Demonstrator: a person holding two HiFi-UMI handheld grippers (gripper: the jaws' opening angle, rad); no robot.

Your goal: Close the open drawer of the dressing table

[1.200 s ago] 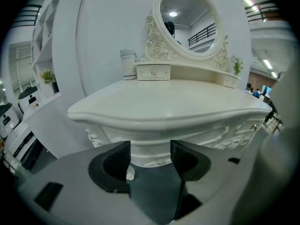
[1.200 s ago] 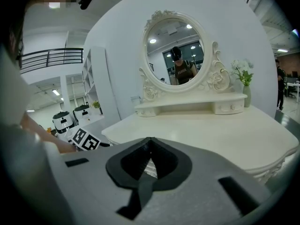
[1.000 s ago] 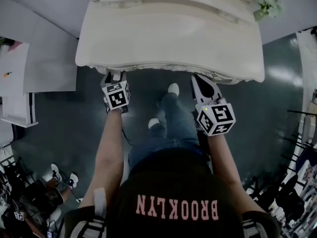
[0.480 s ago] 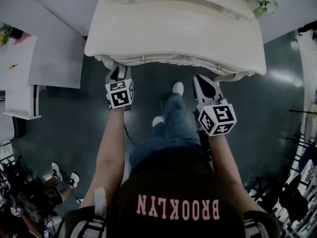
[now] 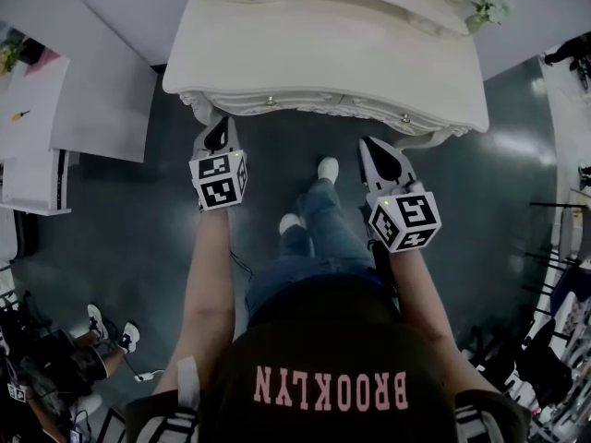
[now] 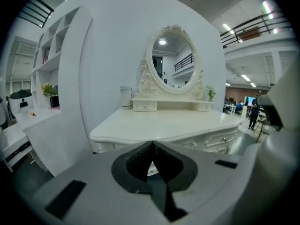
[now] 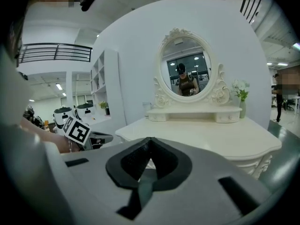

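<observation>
At the top of the head view stood the cream dressing table (image 5: 332, 49), its smooth top filling the width between our two arms. Along its carved front, the drawer fronts (image 5: 277, 101) sat in line under the top's edge, none of them standing out. A small round knob (image 5: 270, 101) showed on the left and another (image 5: 404, 118) on the right. From the left gripper view we saw the same drawer fronts (image 6: 216, 140) on the right side of the table, also flush. An oval mirror (image 6: 171, 62) in a carved frame rose at the back, with a small vase of flowers (image 5: 485, 7) at the right rear corner.

We held the left gripper (image 5: 219, 127) just short of the table's left front corner, apart from it and pointing forward and slightly down. Its jaws were pressed together at the tips with nothing between them (image 6: 151, 143). Its marker cube (image 5: 219, 178) sat over our wrist, the bare forearm running straight back.

We held the right gripper (image 5: 369, 146) below the right part of the front, near it but clear of it. Its jaws also met at the tips and were empty (image 7: 150, 139), and its marker cube (image 5: 404, 220) faced up.

Between the arms we saw our jeans and white shoes (image 5: 323, 166) on the dark floor (image 5: 517, 201). A white shelf unit (image 5: 92, 90) stood to the left.
</observation>
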